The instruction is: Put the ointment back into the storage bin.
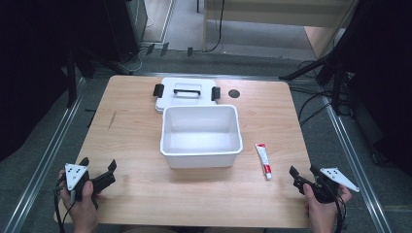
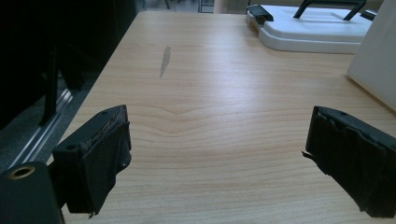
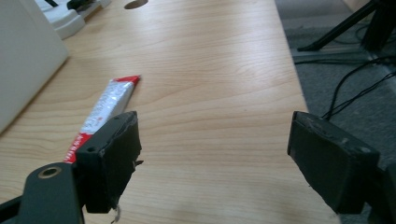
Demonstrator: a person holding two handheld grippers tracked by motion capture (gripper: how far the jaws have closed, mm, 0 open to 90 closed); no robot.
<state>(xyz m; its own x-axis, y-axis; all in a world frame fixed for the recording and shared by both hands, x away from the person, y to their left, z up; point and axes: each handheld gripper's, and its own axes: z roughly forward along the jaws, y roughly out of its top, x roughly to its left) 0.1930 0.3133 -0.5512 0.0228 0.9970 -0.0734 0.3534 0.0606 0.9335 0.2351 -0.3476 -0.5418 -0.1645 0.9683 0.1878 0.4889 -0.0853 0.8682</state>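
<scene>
The right tongs (image 1: pixel 302 175) are resting near the front right corner of the pale wooden tabletop (image 1: pixel 136 141), jaws standing wide apart and gripping nothing. In the right gripper view the same tongs (image 3: pixel 212 154) are showing bare wood between the two black jaws, with the thin red-and-white squeeze tube (image 3: pixel 105 109) lying just beyond and partly behind the jaw at the left of that view. So the tube (image 1: pixel 264 160) is sitting a little ahead of these tongs and off toward the middle of the tabletop, near but not touching them.

The tube's long axis is running roughly away from the person, the red crimped end pointing toward the far edge and the cap end toward the near edge. It is lying flat, just beside the right wall of the white rectangular plastic tub (image 1: pixel 201 155), apart from it.

The left tongs (image 1: pixel 99 167) are waiting at the front left corner, likewise spread open and empty; in the left gripper view (image 2: pixel 217 154) nothing but wood grain is lying between the jaws. They are well apart from the tube, with the tub between. Behind the tub, the white lid with a black handle and black clips (image 1: pixel 187 99) is lying flat.

Judging from this, the right hand is clearly the nearer one, and a grasp would probably call for closing across the tube's narrow width.
</scene>
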